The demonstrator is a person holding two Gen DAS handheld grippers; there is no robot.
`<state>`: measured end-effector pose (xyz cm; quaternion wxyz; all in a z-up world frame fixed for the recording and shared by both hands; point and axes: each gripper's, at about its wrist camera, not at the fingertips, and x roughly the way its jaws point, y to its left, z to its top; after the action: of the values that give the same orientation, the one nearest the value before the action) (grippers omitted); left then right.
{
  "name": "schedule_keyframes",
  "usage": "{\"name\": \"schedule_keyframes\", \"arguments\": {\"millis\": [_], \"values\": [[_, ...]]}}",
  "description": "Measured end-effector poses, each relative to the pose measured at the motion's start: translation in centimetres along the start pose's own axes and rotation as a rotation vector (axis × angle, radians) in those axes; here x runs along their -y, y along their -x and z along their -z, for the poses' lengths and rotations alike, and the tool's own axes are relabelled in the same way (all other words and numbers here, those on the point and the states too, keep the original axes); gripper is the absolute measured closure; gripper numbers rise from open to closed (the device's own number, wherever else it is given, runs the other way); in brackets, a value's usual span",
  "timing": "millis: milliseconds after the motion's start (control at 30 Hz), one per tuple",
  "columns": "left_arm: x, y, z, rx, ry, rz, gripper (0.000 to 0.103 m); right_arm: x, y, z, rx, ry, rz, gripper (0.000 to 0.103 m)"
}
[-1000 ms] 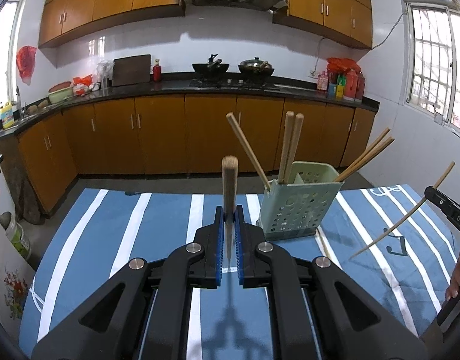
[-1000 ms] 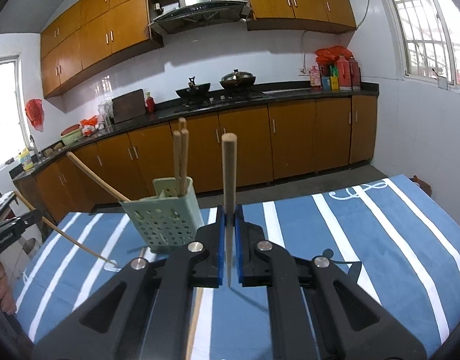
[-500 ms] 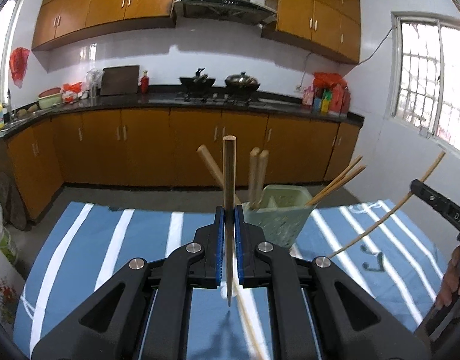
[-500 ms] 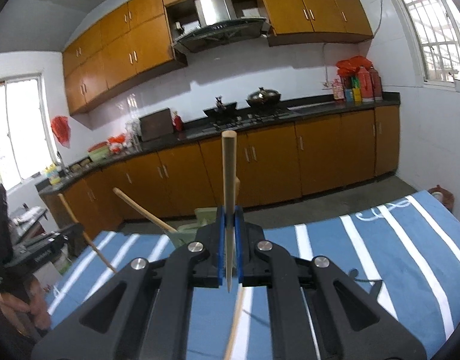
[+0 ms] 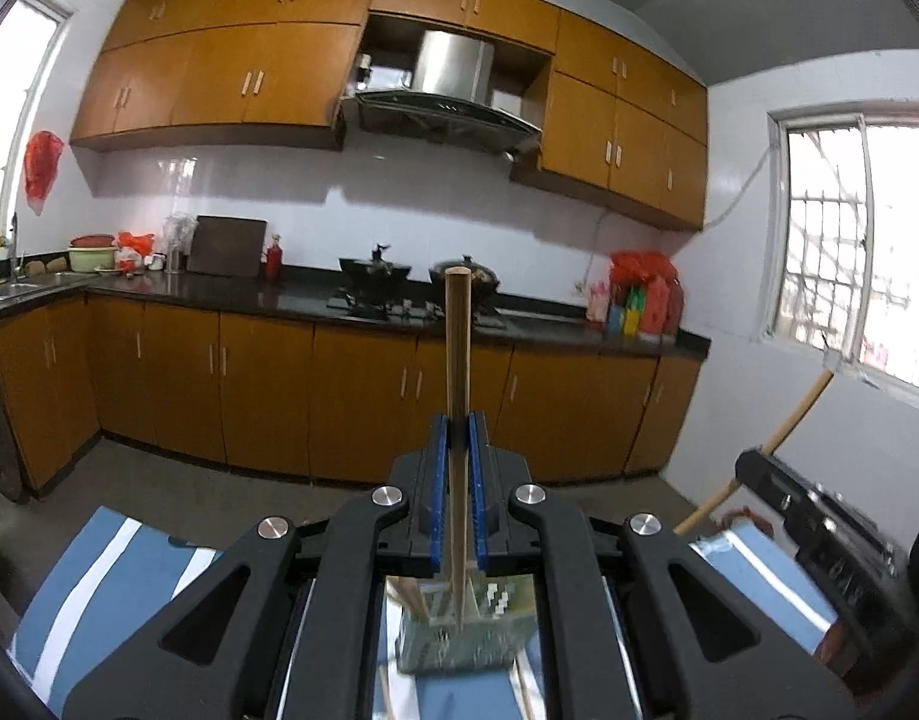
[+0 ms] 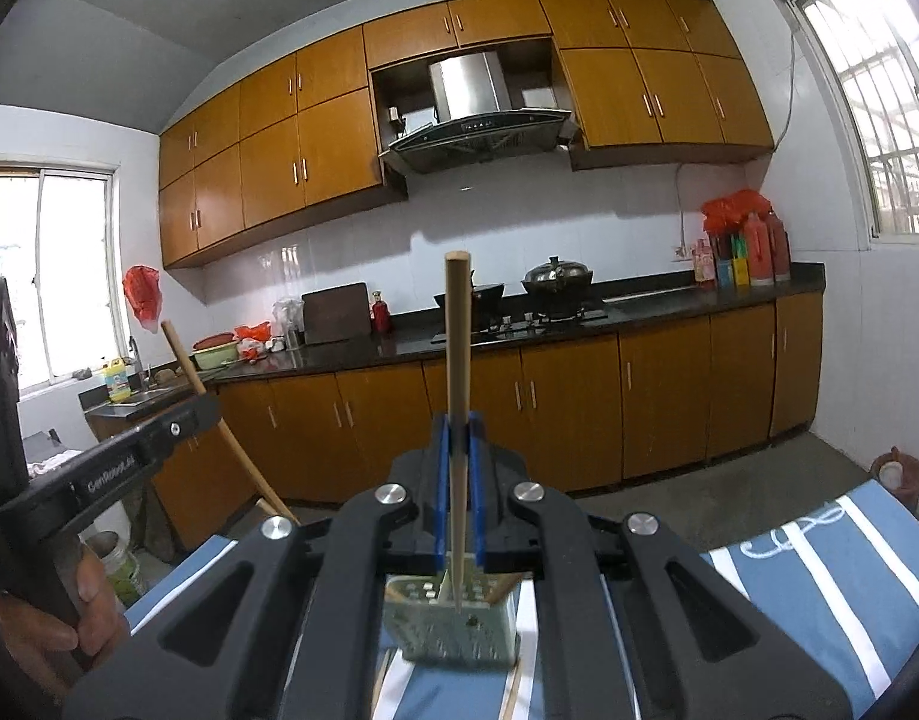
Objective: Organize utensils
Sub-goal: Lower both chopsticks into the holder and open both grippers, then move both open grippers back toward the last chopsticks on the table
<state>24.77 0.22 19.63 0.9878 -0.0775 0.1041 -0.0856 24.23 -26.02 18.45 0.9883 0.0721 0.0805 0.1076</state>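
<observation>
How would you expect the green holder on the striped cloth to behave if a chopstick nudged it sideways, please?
The holder looks like thin perforated plastic, so probably light and easily shoved. It stands taller than wide and already carries chopsticks leaning out, so it may tip. The cloth beneath might let it drag rather than slide freely.

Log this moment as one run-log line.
left gripper: shut on chopstick | right gripper: shut on chopstick | green holder: below both

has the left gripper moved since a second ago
Yes. The left gripper, shut on a chopstick, has risen: the green holder now sits low beneath its jaws, and the upper cabinets fill more of the view.
</observation>
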Motion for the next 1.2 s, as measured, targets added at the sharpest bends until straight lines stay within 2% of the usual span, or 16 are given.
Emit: {"name": "schedule_keyframes", "arguments": {"millis": [267, 533, 700, 767, 800, 833, 967, 1100, 1200], "values": [[-0.5, -3.3, 1.3, 0.002, 0.031, -0.031, 0.096, 0.7, -5.0, 0.8, -0.023, -0.013, 0.016, 0.096], [-0.8, -5.3, 3.5, -0.085, 0.030, -0.023, 0.095, 1.1, -8.1, 3.5, -0.118, -0.031, 0.012, 0.094], [-1.0, -5.2, 3.5, -0.095, 0.030, -0.013, 0.093, 1.3, -7.6, 3.6, -0.114, -0.044, 0.005, 0.093], [-1.1, -4.7, 3.4, -0.091, 0.030, -0.011, 0.081, 1.2, -7.2, 3.5, -0.110, -0.048, 0.005, 0.092], [-1.0, -4.4, 3.3, -0.084, 0.029, -0.015, 0.070, 1.2, -7.0, 3.5, -0.109, -0.049, 0.005, 0.092], [-1.0, -4.1, 3.2, -0.076, 0.027, -0.016, 0.068, 1.1, -6.8, 3.4, -0.106, -0.050, 0.005, 0.092], [-0.9, -3.1, 2.9, -0.071, 0.020, -0.016, 0.068, 1.0, -5.2, 3.2, -0.094, -0.039, 0.002, 0.091], [-1.4, -1.0, 2.8, -0.063, 0.016, -0.024, 0.068, 1.2, -2.6, 3.4, -0.080, -0.023, 0.010, 0.083], [-2.4, 1.2, 3.7, -0.077, 0.008, -0.050, 0.068, 2.0, -0.5, 4.6, -0.101, -0.024, 0.024, 0.082]]}}
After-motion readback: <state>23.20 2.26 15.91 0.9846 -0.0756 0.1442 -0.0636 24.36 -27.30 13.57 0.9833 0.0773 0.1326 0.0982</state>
